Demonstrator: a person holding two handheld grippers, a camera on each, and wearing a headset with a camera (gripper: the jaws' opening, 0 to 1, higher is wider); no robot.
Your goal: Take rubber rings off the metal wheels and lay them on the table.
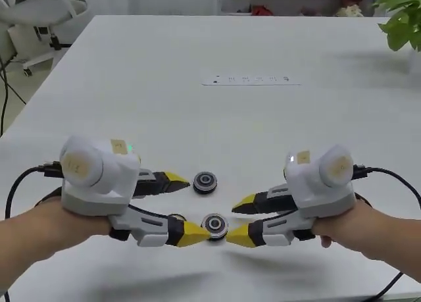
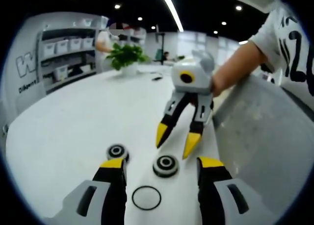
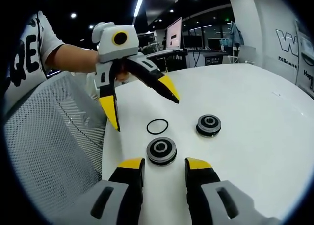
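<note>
Left gripper (image 1: pixel 184 205) and right gripper (image 1: pixel 239 219) both spread, tips flanking near wheel (image 3: pixel 162 150).
Nothing pinched; near wheel sits just ahead of right's jaws; probably one side braces it while the other peels; loose rubber ring (image 3: pixel 157 126) lies flat on table (image 1: pixel 263 131) between left's jaws, so one's done; second wheel (image 3: pixel 209 124) just ahead of one left jaw tip.

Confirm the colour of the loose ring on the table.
Loose ring is black; clearest in right gripper view.

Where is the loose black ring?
In the left gripper view, the rubber ring lies flat on the table between the left gripper's jaws, beside the nearer metal wheel.
</note>
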